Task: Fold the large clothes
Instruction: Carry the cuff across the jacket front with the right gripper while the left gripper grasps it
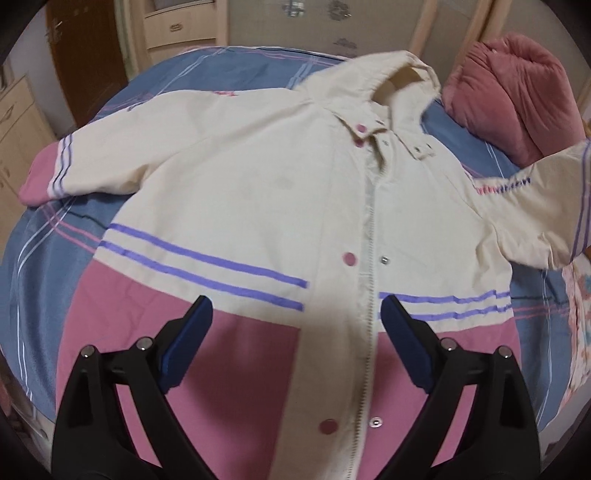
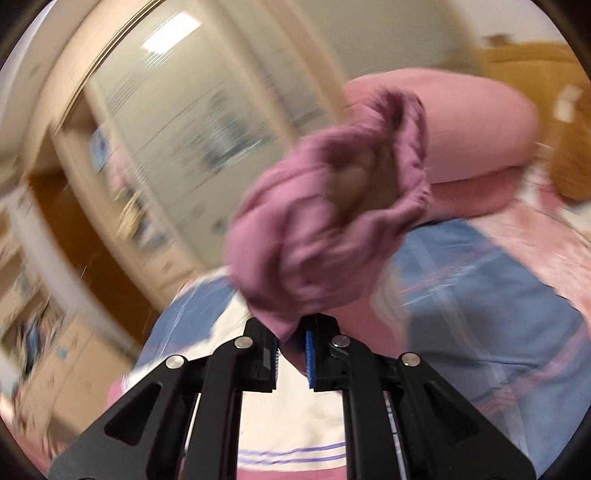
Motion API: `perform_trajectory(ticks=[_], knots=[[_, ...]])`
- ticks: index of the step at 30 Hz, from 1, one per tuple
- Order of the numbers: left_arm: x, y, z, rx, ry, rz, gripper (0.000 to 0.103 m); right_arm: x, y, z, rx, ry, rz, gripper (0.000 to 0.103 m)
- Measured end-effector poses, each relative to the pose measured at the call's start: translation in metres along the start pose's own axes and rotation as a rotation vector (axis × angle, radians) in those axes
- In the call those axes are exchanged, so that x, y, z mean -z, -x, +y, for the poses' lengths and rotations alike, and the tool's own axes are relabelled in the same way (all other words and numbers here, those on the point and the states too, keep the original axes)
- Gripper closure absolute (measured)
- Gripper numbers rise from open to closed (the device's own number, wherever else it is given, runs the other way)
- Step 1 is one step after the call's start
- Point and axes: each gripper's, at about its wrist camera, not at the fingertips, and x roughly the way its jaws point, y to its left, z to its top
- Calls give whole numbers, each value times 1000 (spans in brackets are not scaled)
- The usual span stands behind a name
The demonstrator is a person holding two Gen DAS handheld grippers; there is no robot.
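A cream hooded jacket with a pink hem, purple stripes and pink snaps lies front up on the bed. Its left sleeve with a pink cuff lies flat at the left. Its right sleeve is lifted at the right edge. My left gripper is open and empty above the pink hem, straddling the front placket. My right gripper is shut on the pink cuff of the right sleeve and holds it up in the air; this view is blurred by motion.
The bed has a blue plaid sheet. A rolled pink quilt lies at the head of the bed, also in the right wrist view. Wooden drawers and a cabinet stand beyond the bed.
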Motion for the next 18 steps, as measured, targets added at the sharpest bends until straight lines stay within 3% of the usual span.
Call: perform_trajectory(ticks=[6, 10, 12, 14, 16, 18], knots=[[-14, 7, 37, -25, 92, -36, 9, 71, -117, 86, -145, 132, 324, 87], [-28, 0, 45, -1, 135, -40, 8, 112, -171, 99, -113, 151, 483, 70], [-37, -11, 41, 21, 142, -16, 8, 112, -174, 87, -107, 94, 476, 58], [-45, -24, 36, 49, 137, 16, 7, 108, -163, 68, -110, 26, 454, 34], [-56, -45, 29, 106, 146, 79, 6, 103, -147, 48, -115, -16, 441, 27], [-62, -68, 22, 149, 164, 151, 6, 103, -128, 24, -86, -31, 433, 27]])
